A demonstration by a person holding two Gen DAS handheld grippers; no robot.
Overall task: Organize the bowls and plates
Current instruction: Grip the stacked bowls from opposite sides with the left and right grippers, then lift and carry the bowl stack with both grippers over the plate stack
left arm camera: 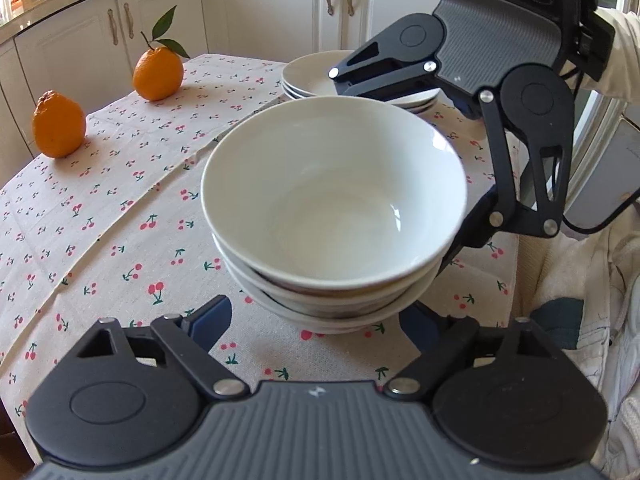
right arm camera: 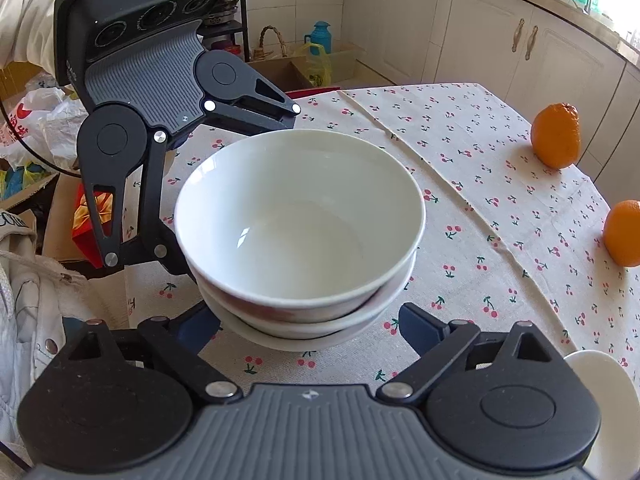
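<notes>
Flanking a stack of white bowls (left arm camera: 334,216) on the cherry-print tablecloth (left arm camera: 120,208): both grippers.
Left gripper (left arm camera: 316,322) and right gripper (right arm camera: 310,326) are set on opposite sides of the stack, jaws spread wide about its base; pad contact cannot be told. Plates (left arm camera: 316,76) are stacked just behind. Two oranges (left arm camera: 158,74) are seen well apart from the bowls.

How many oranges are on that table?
2. One orange sits near the tablecloth's edge; the other orange, with stem and leaves, stands farther back. Neither touches the bowls.
</notes>
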